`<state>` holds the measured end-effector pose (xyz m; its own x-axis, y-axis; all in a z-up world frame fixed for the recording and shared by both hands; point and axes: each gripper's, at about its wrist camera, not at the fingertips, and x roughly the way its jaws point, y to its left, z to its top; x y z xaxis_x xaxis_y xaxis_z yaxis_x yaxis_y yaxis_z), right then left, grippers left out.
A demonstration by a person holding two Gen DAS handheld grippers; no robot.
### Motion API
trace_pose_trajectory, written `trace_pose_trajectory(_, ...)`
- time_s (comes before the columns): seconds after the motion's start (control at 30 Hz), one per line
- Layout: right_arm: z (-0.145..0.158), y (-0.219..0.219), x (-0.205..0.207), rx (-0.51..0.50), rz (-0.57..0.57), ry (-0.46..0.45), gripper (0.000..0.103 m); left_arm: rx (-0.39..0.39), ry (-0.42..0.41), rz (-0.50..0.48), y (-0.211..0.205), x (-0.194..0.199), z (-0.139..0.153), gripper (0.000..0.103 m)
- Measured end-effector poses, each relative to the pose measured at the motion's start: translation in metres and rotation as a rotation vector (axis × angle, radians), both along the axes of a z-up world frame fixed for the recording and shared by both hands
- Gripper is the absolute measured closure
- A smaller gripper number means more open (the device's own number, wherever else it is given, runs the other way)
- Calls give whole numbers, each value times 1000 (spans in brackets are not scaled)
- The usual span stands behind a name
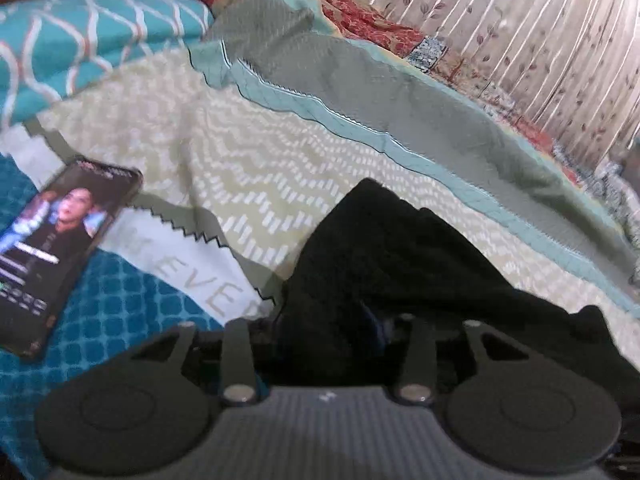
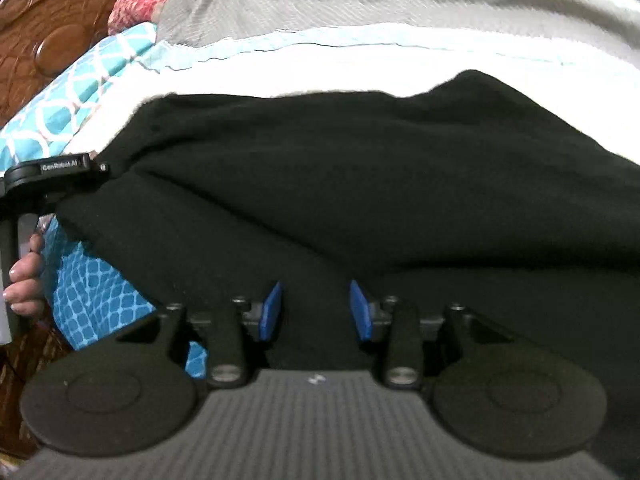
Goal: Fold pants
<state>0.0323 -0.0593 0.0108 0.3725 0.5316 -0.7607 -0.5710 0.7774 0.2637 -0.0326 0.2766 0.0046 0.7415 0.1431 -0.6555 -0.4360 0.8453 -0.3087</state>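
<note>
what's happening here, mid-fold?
A person holds a gripper in each hand over black pants spread on a patterned bedspread. The right gripper has dark fabric between its blue pads; whether they press on it is unclear. The left gripper is at the pants' edge, its pads hidden. A phone lies nearby.

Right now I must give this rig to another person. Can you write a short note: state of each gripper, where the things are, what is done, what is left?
Left gripper: black cloth bunched between its fingers; the pads are hidden, so a grip is not sure.
Right gripper: blue pads apart, the black fabric pants between them, not visibly pinched.
Pants: lying crumpled on the pale zigzag-patterned bedspread, which lies over a teal patterned sheet.
A smartphone with a lit screen lies at the left; keep off it.
Done: both grippers are at the near edge of the pants.
Left: no neat fold shows yet; confirm both grips, then fold.
</note>
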Motion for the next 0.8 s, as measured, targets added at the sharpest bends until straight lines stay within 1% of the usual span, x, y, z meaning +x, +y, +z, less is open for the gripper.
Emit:
trace_pose_trajectory(0.03,2,-4,2,16,-2,15,60,25,17,6,-4,0,6,54)
trace_pose_trajectory(0.07,4,-8,5,35,-12,37,60,51,34,15,-7,-2,14,48)
trace_pose_trajectory(0.1,8,-15,7,64,-27,62,60,60,31,20,-6,-5,24,48)
trace_pose_trajectory(0.13,14,-23,7,95,-41,67,60,55,1,30,-5,-14,35,48)
trace_pose_trajectory(0.17,20,-35,7,118,-57,48,60,61,-35,68,-2,-27,48,49)
trace_pose_trajectory(0.23,34,-57,3,145,-102,-15,60,66,-83,145,6,-48,65,47)
trace_pose_trajectory(0.27,38,-69,3,164,-128,-40,60,47,-103,186,10,-59,74,49)
trace_pose_trajectory(0.3,41,-82,2,183,-156,-59,60,28,-119,203,12,-68,81,50)
trace_pose_trajectory(0.33,42,-94,2,193,-182,-69,60,13,-133,201,10,-72,87,51)
trace_pose_trajectory(0.4,37,-115,5,190,-239,-77,60,8,-149,155,-2,-68,97,51)
trace_pose_trajectory(0.5,19,-155,9,193,-353,-35,60,27,-140,23,-38,-42,102,51)
trace_pose_trajectory(0.57,8,-180,12,194,-422,-16,60,43,-93,-71,-67,-17,96,51)
trace_pose_trajectory(0.6,1,-194,12,178,-466,-5,61,52,-66,-125,-83,-5,89,51)
trace_pose_trajectory(0.63,-5,-209,13,178,-501,14,67,66,-35,-167,-96,7,81,50)
trace_pose_trajectory(0.67,-9,-230,12,223,-518,41,76,90,10,-196,-109,20,69,51)
trace_pose_trajectory(0.7,-11,-246,10,261,-548,65,88,119,63,-207,-118,30,56,51)
trace_pose_trajectory(0.73,-10,-263,6,291,-587,76,91,155,135,-204,-125,41,43,51)
trace_pose_trajectory(0.77,-4,-284,0,316,-625,66,91,192,226,-192,-129,51,27,56)
trace_pose_trajectory(0.8,2,-302,-8,331,-668,31,85,211,275,-185,-131,56,17,57)
